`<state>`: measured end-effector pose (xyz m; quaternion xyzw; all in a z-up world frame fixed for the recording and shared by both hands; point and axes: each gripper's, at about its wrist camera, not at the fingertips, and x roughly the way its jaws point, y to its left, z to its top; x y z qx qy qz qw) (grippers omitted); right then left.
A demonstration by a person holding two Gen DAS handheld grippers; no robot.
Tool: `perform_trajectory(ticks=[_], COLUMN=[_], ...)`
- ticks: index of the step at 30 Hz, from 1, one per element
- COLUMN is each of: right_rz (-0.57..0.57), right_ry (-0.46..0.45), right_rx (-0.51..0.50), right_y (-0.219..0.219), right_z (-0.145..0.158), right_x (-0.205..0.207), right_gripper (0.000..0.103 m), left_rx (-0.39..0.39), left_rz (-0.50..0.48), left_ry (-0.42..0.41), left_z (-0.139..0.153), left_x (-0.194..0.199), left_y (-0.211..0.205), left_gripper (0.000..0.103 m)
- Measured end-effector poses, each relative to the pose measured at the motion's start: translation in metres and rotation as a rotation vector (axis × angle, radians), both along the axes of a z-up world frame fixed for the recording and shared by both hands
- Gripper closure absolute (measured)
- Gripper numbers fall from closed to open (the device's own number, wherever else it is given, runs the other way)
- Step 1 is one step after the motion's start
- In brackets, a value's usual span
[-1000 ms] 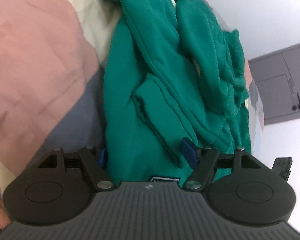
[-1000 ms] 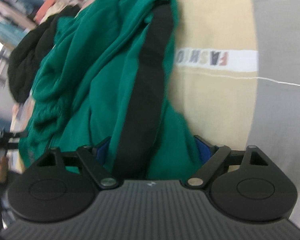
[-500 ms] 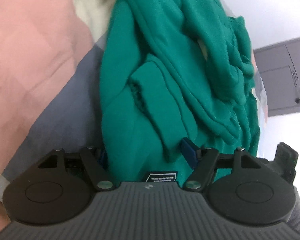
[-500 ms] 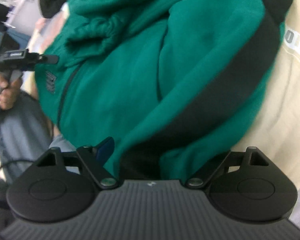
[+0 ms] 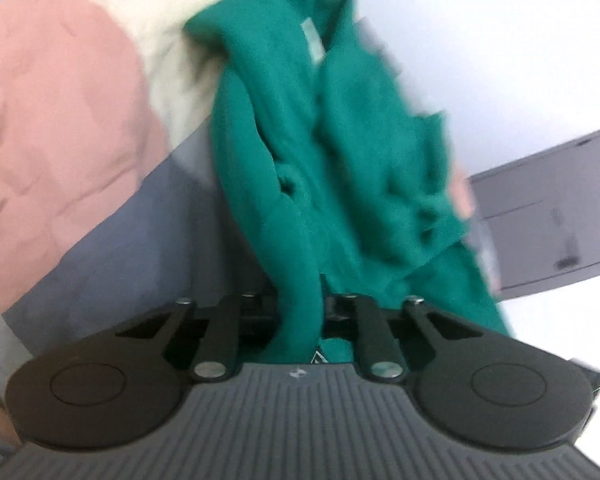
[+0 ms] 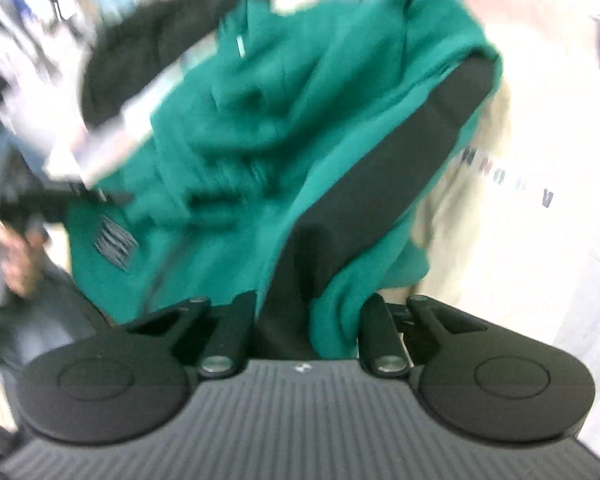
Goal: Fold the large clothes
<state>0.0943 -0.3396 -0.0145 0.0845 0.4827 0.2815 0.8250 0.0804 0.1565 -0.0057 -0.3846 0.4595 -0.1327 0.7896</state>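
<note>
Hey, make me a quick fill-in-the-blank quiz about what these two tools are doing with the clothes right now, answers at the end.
1. Both tools are closing on a garment whose main colour is ____.
2. In the right wrist view, the stripe running down the garment to the right tool is ____.
3. In the left wrist view, the big patch of bedding left of the garment is ____.
4. The fabric bunched in the left tool is ____ its fingers.

Answers: green; black; pink; between
</note>
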Motion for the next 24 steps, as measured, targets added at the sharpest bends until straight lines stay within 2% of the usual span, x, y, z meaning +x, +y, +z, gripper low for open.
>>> perform_trajectory(ticks=[2, 6, 12, 18, 20, 24], right_rz=[-0.055, -0.085, -0.149, -0.273, -0.306, -0.394], right_ry=[-0.052, -0.139, -0.215, -0.278, -0.299, -0.269], right_rx=[0.091, 0.215, 0.385, 0.494, 0.498, 0.475], right_y=[-0.018, -0.037, -0.063, -0.080, -0.086, -0.082], right_z=[0.016, 0.032, 0.061, 0.077, 0.080, 0.078], right_x=[-0.014, -0.046, -0.087, -0.114, -0.121, -0.087], right_gripper=[0.090, 0.090, 0.090, 0.090, 0.090, 0.090], left_rx=[-0.046, -0.095, -0.188, -0.257, -0.290, -0.314], left_rz=[0.014, 0.037, 0.039, 0.010, 0.011, 0.044], left_ry=[-0.037, -0.097, -0.126, -0.175, -0.181, -0.181], left_z=[0.015, 0.043, 0.075, 0.089, 0.086, 0.087], left_x=[-0.006, -0.025, -0.049, -0.086, -0.090, -0.064], left_y=[0.008, 0.025, 0.039, 0.047, 0.052, 0.054], left_gripper=[0.093, 0.094, 0.094, 0.094, 0.094, 0.094])
